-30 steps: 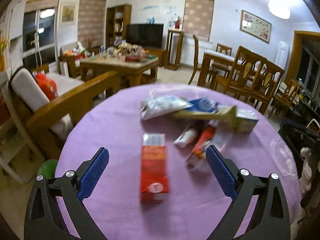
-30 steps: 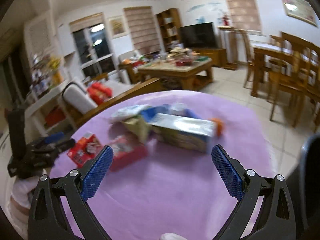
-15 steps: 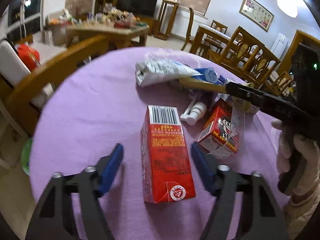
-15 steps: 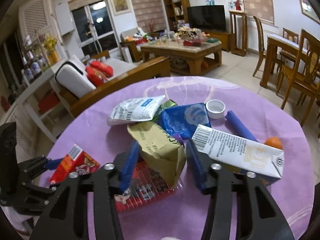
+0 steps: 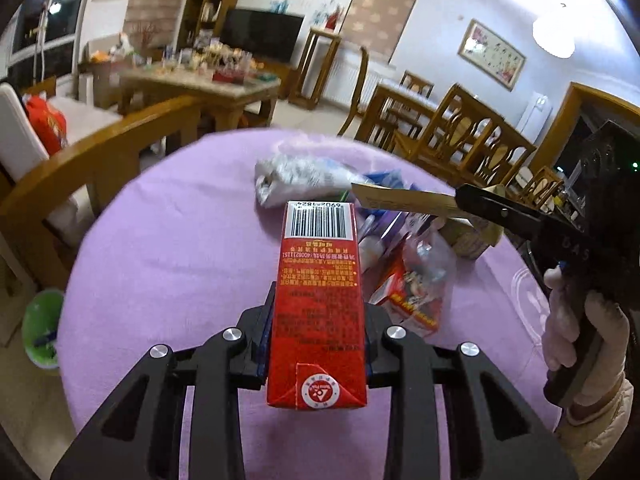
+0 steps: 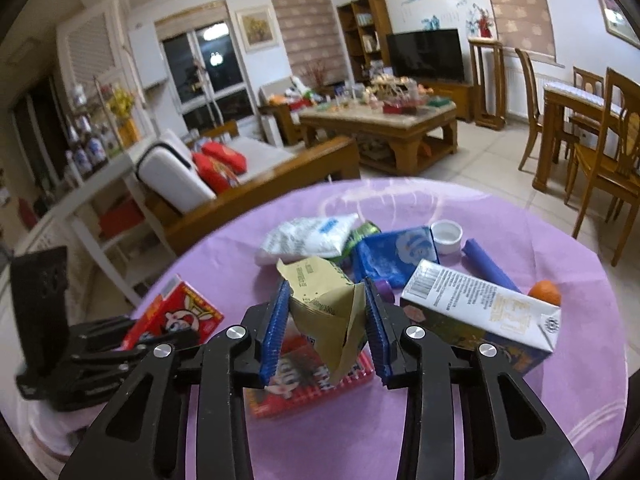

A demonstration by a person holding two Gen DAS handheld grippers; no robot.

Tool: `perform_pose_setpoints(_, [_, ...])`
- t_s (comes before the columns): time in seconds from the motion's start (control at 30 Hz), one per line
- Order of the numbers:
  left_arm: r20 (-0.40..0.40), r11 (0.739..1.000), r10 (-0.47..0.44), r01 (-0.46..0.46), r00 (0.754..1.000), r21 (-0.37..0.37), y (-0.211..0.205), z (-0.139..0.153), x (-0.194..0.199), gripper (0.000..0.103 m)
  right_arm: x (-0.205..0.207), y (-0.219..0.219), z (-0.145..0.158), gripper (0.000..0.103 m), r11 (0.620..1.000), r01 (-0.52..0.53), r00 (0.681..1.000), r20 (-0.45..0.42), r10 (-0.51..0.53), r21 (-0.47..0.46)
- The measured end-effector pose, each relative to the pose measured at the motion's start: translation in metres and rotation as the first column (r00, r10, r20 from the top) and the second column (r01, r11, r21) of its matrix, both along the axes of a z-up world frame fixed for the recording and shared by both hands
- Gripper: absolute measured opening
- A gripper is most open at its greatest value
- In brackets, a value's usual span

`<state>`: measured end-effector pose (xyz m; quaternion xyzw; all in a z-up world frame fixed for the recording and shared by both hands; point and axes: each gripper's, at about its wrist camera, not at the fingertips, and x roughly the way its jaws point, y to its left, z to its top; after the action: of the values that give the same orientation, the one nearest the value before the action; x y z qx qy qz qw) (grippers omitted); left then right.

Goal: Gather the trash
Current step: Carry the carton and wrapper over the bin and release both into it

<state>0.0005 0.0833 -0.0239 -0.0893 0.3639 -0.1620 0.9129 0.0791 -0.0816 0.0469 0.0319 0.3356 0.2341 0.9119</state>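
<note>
**Two tongs, each gripping a piece of trash over a purple table**

Two views look along the tongs over a round table (image 5: 168,248) covered in purple cloth, in a living room with wooden chairs.

From the left wrist, the left tongs (image 5: 316,344) are closed on a red carton (image 5: 316,300), clamping its sides near the end closest to the camera. The carton points away, its barcode at the far end. Beyond it lies a white packet (image 5: 296,180). Just to the right sits a red box in clear wrapping (image 5: 412,292). At the far right, a gloved hand (image 5: 576,320) holds the right tongs, which pinch a tan wrapper (image 5: 404,200).

From the right wrist, the left tongs (image 6: 92,344) and their red carton (image 6: 176,312) appear at the far left edge of the table. In the middle, the right tongs (image 6: 326,328) are closed on the crumpled tan wrapper (image 6: 320,300), above a red packet (image 6: 304,384). Behind it lie the white packet (image 6: 304,236) and a blue pouch (image 6: 396,252). Further right are a small white cup (image 6: 447,236), a purple tube (image 6: 488,264), a long white milk carton (image 6: 480,316) lying on its side, and an orange (image 6: 545,292) touching its far side.
</note>
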Motion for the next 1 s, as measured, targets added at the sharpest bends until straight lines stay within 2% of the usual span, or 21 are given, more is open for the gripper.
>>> perform_pose_setpoints(0.33, [0.17,0.997,-0.046,0.055,0.984,-0.051,-0.036,0.038,-0.021,0.032,-0.065,-0.059,0.029,0.037,0.981,0.051,0.994,0.089,-0.068,0.185])
perform_pose_setpoints(0.6, [0.201,0.985,-0.159,0.17,0.966,-0.035,-0.103,0.05,-0.024,0.032,-0.106,-0.126,0.036,0.037,0.952,0.144,0.973,0.135,-0.185,0.27])
perform_pose_setpoints(0.8, [0.202,0.961,-0.264,0.275,0.943,-0.027,-0.163,0.052,-0.021,0.032,-0.136,-0.195,0.029,0.037,0.912,0.248,0.942,0.138,-0.305,0.326])
perform_pose_setpoints(0.93, [0.208,0.939,-0.333,0.343,0.92,-0.016,-0.209,0.052,-0.023,0.032,-0.155,-0.25,0.022,0.037,0.868,0.333,0.906,0.129,-0.403,0.369])
perform_pose_setpoints(1.0, [0.211,0.926,-0.367,0.378,0.906,-0.013,-0.233,0.052,-0.023,0.032,-0.167,-0.282,0.018,0.037,0.84,0.387,0.877,0.129,-0.463,0.381])
